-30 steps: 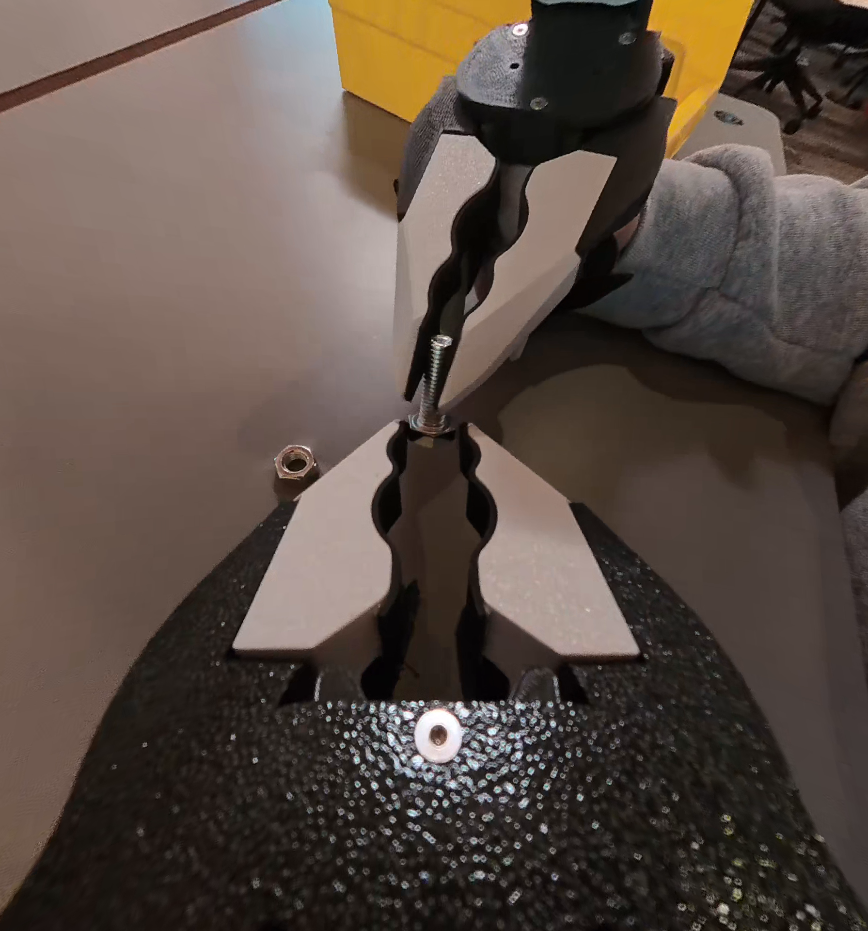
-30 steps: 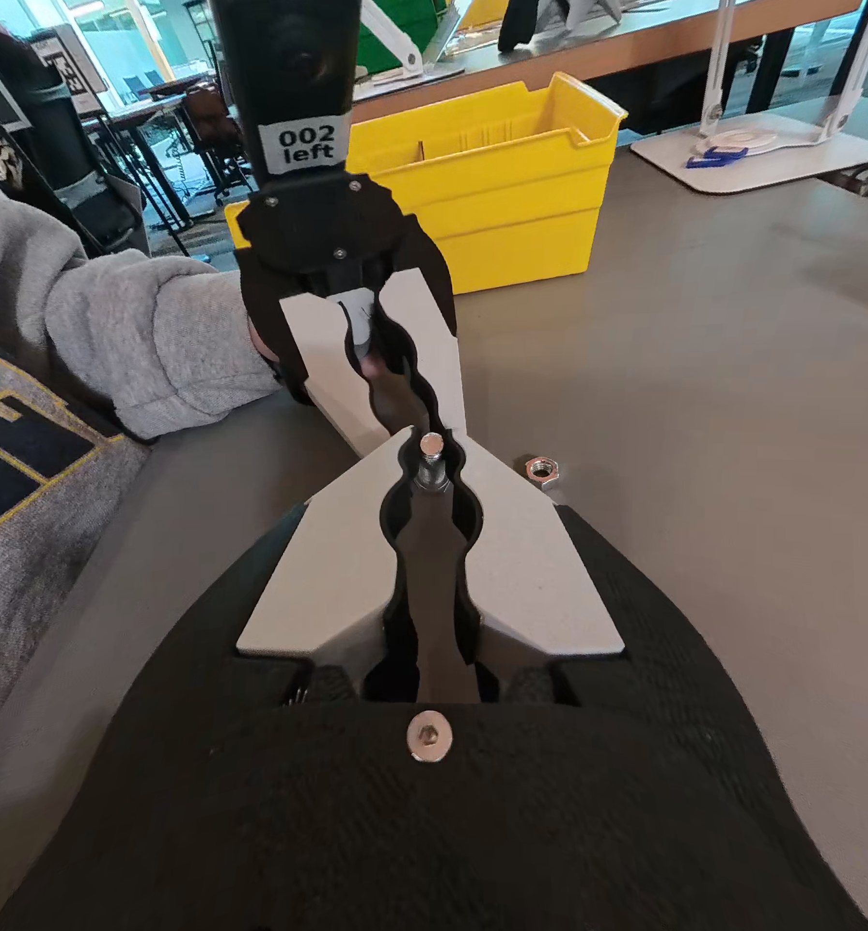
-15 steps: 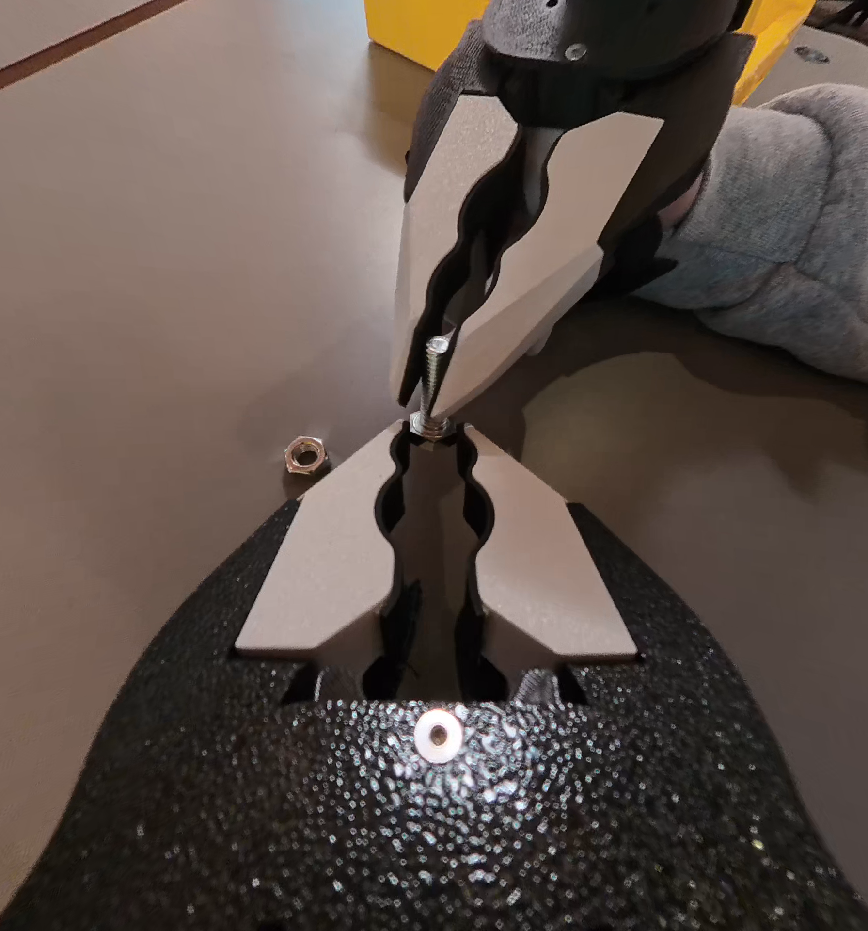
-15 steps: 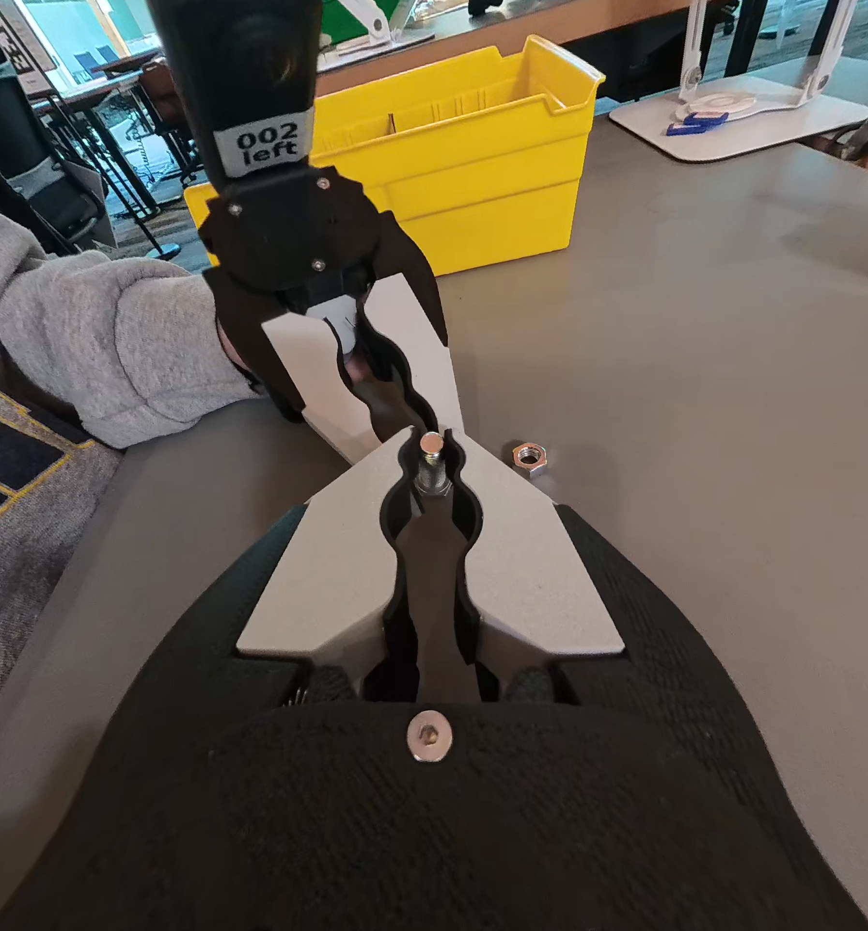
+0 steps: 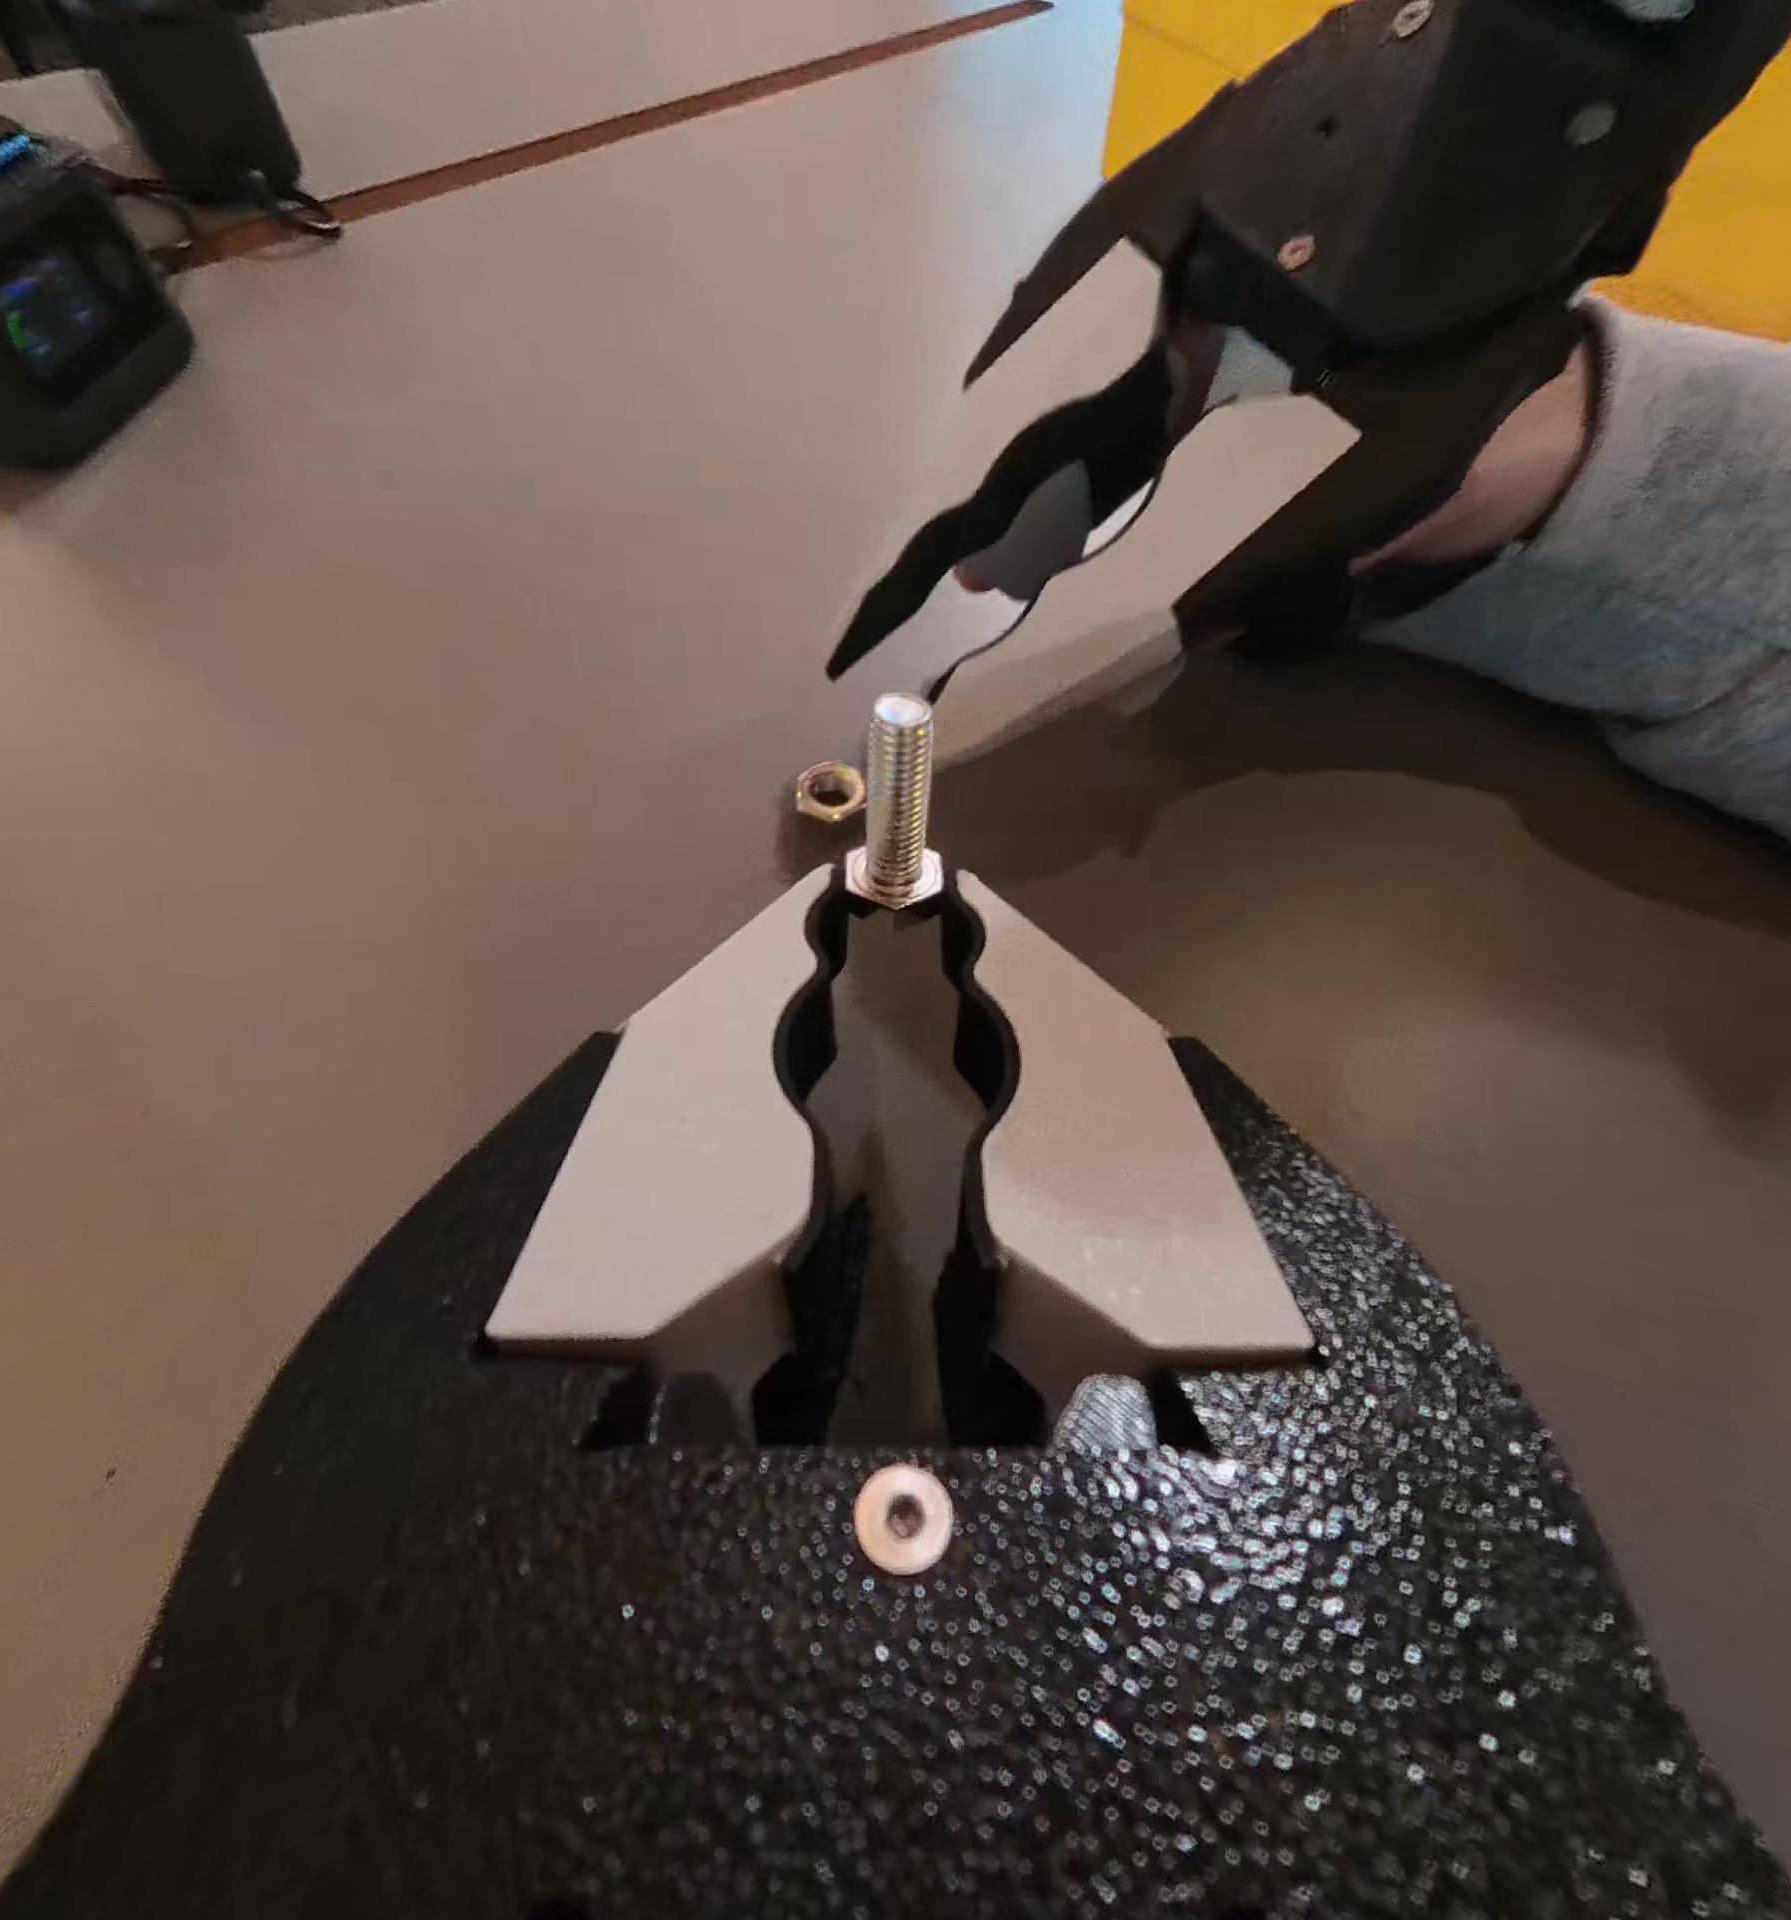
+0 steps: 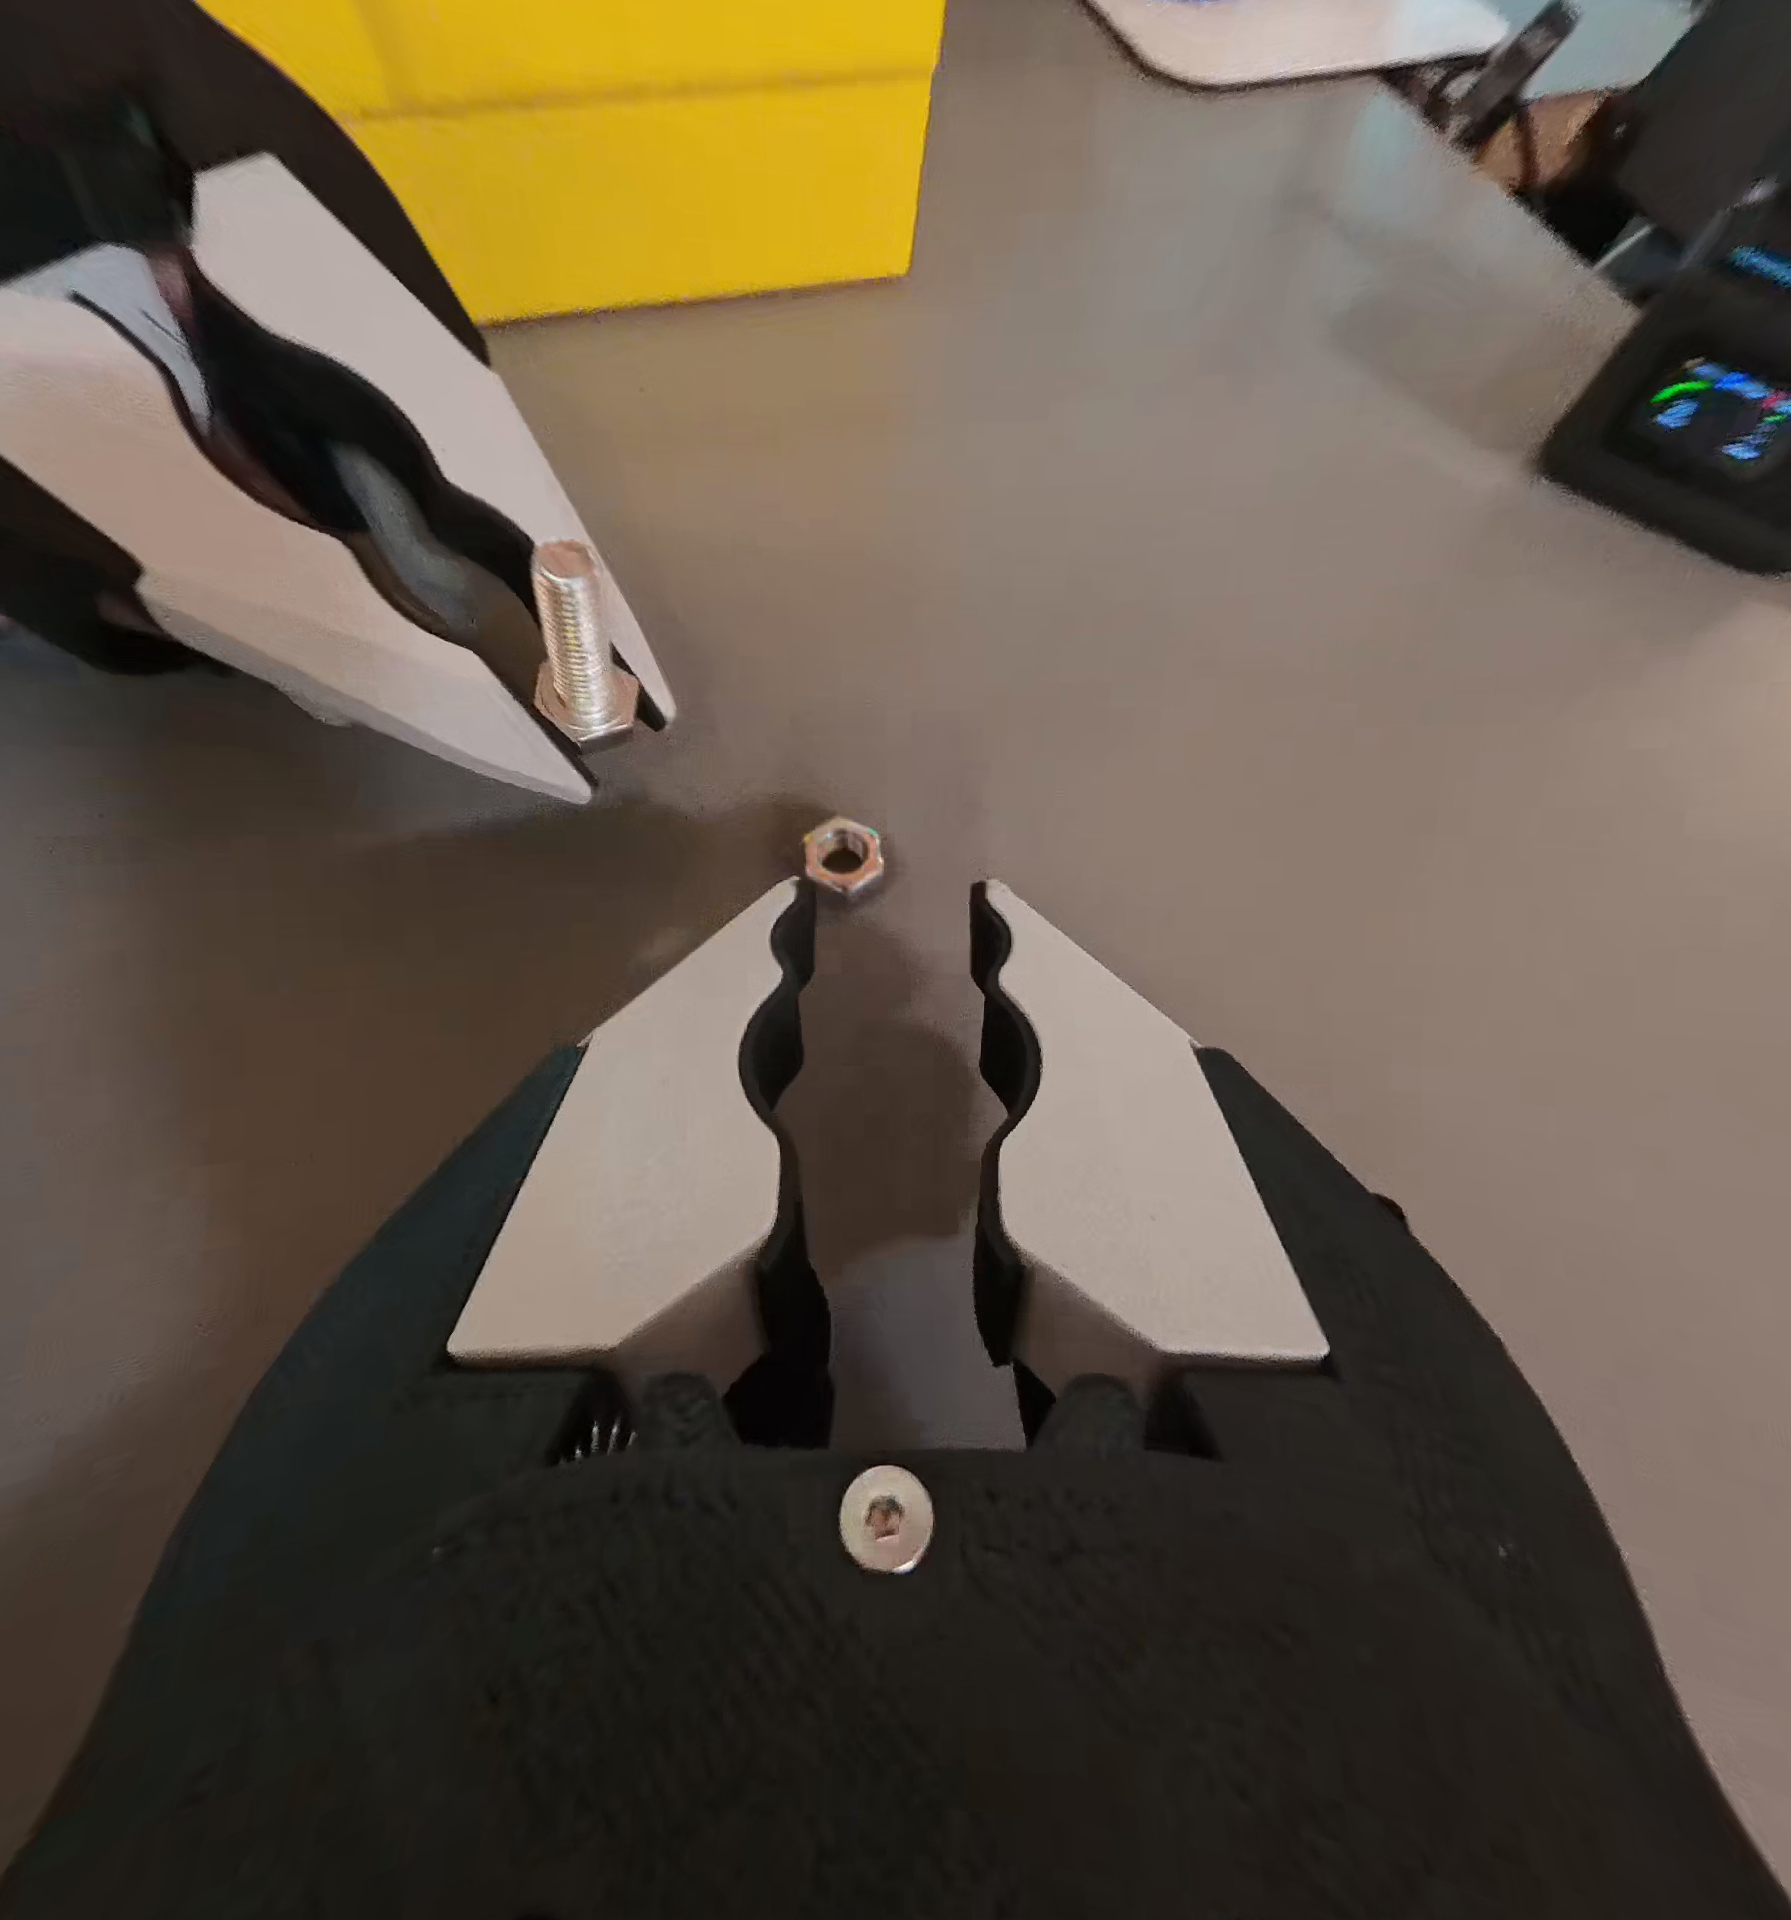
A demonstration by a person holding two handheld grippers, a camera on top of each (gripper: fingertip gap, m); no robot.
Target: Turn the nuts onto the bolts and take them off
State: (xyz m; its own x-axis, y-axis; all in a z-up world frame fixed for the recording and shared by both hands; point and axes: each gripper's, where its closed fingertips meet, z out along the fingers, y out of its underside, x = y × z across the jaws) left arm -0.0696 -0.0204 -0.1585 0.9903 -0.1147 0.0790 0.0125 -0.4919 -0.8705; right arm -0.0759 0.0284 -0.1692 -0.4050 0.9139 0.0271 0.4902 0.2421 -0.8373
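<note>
Grey table (image 6: 1286, 727), left hand-held gripper (image 5: 893, 891) pinching upright bolt (image 5: 898, 795), right hand-held gripper (image 6: 886, 894) parted

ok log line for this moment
left gripper: shut on bolt head | right gripper: open, by loose nut on table

I see the silver bolt (image 5: 897, 798) standing upright, thread end up, its hex head pinched at the tips of the left gripper (image 5: 893, 902), and a loose silver nut (image 6: 843, 858) lying flat just beside it.
</note>
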